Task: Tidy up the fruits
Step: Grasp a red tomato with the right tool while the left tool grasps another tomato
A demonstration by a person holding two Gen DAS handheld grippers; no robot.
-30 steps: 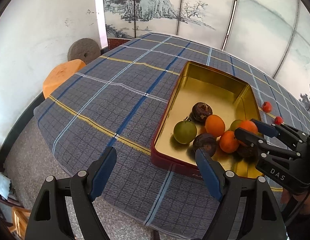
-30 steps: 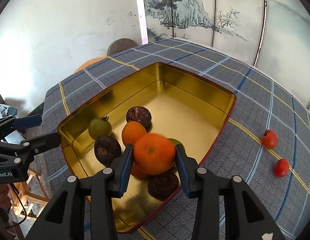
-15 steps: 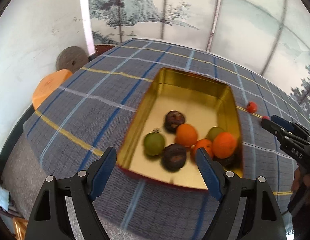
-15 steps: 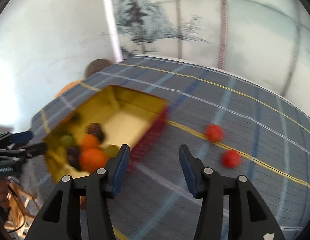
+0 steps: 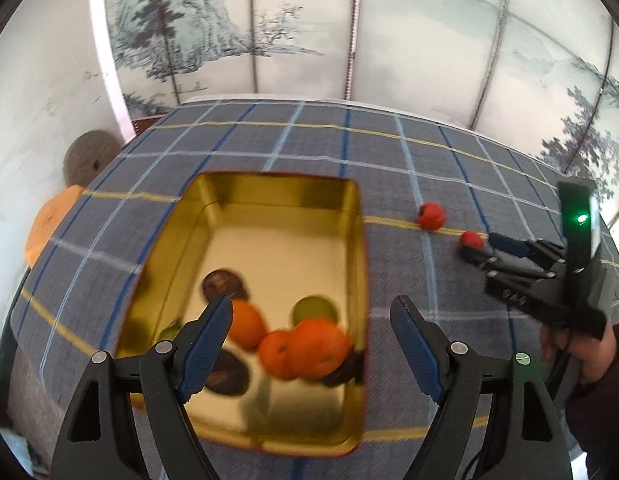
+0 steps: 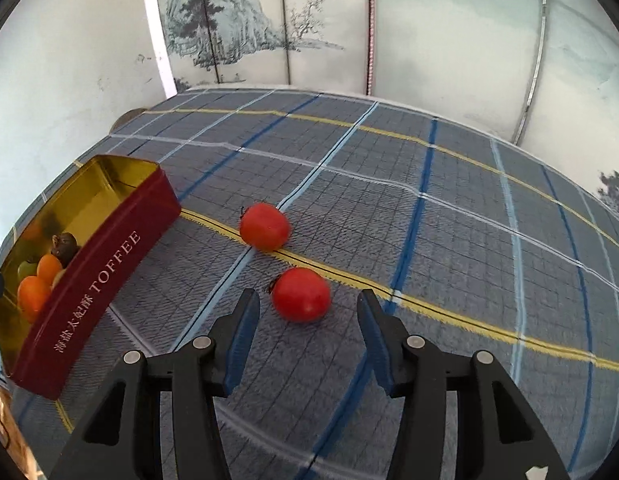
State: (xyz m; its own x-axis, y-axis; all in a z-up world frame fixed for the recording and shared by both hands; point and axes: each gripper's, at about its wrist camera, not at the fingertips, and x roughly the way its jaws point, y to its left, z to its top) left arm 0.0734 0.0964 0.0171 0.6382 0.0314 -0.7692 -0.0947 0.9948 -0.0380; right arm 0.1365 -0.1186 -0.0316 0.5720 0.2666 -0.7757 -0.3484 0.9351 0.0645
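Left wrist: left tool (image 5: 311, 322) wide, empty, above the tin (image 5: 359, 264) of fruit.

Right wrist: right tool (image 6: 307, 314) wide, straddling the near tomato (image 6: 301, 294) on the counter (image 6: 449, 240). Risk: an off-centre closure rolls it away.

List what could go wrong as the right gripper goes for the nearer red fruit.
1. The nearer red fruit is round and lies loose on the cloth; a finger of the open right gripper may nudge it so it rolls off-line.
2. The farther red fruit lies close behind, so a pushed fruit may bump it.
3. The tin is already crowded at its near end, so a dropped fruit may bounce.
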